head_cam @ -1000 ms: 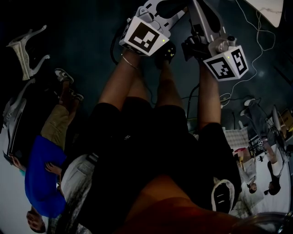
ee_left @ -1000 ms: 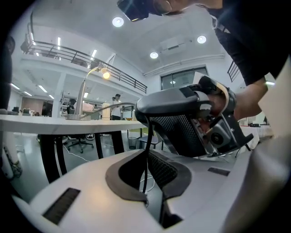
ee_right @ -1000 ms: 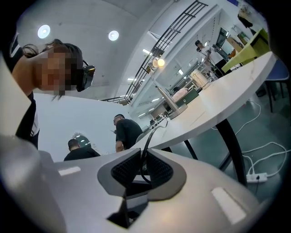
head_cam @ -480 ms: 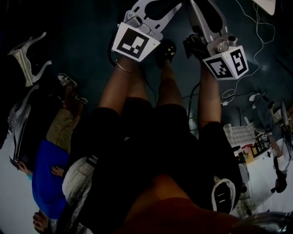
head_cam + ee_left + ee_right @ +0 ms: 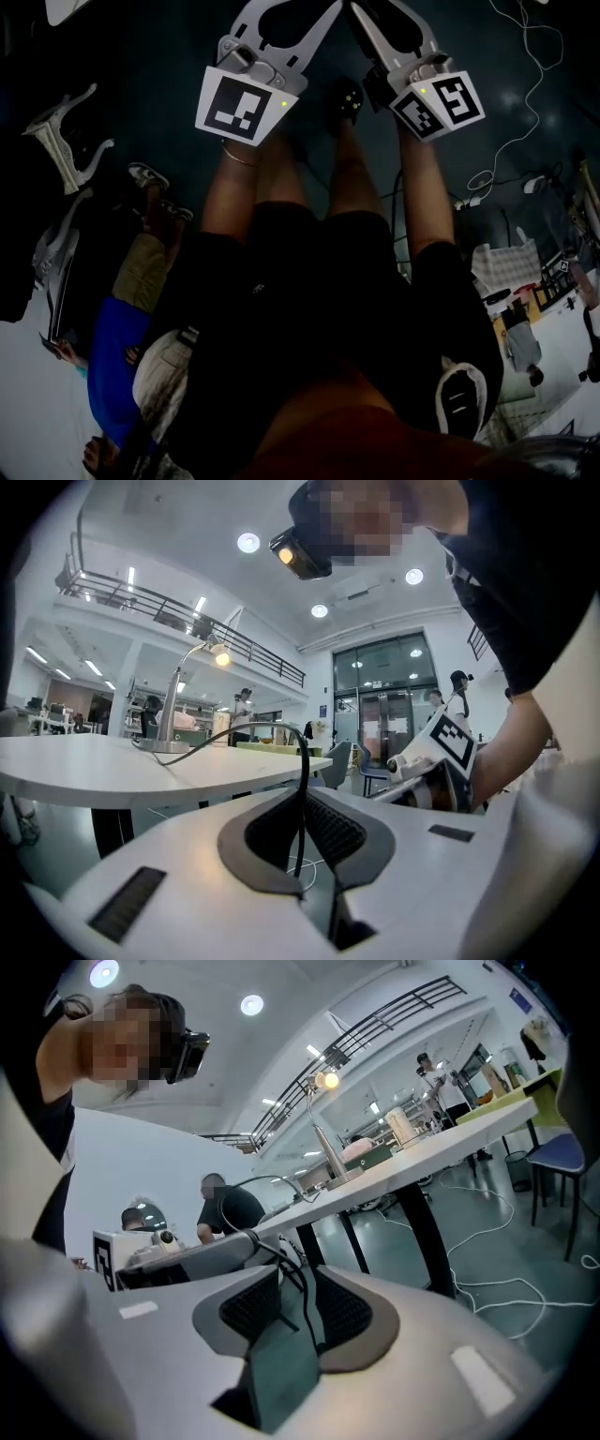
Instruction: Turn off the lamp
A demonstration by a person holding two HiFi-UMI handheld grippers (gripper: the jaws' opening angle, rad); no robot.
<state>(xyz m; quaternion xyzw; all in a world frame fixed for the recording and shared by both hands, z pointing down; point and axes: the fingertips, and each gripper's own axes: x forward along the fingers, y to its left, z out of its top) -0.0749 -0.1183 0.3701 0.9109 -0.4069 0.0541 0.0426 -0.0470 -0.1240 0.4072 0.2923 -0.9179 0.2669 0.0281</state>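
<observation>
The desk lamp [image 5: 176, 714] stands on a white table [image 5: 84, 766], its head [image 5: 221, 655] lit. It also shows lit in the right gripper view, as the lamp [image 5: 325, 1080]. Its black cable [image 5: 302, 761] arcs off the table into my left gripper [image 5: 302, 803], whose jaws look shut on it. My right gripper [image 5: 286, 1288] is just beside the left one. Its jaws have just been opening and stand apart, with the cable [image 5: 302, 1302] running through the gap untouched. In the head view the left gripper [image 5: 281, 23] and right gripper [image 5: 389, 28] meet at the top edge.
Below the grippers are the holder's legs [image 5: 234, 187] and dark floor. A person in blue [image 5: 117, 366] is at the left, and white cables [image 5: 525, 56] lie on the floor at the right. A blue chair [image 5: 562, 1152] stands by the table's far end.
In the head view both grippers have swung so that their jaws converge at the top edge. The left marker cube moved left, the right cube up and left.
</observation>
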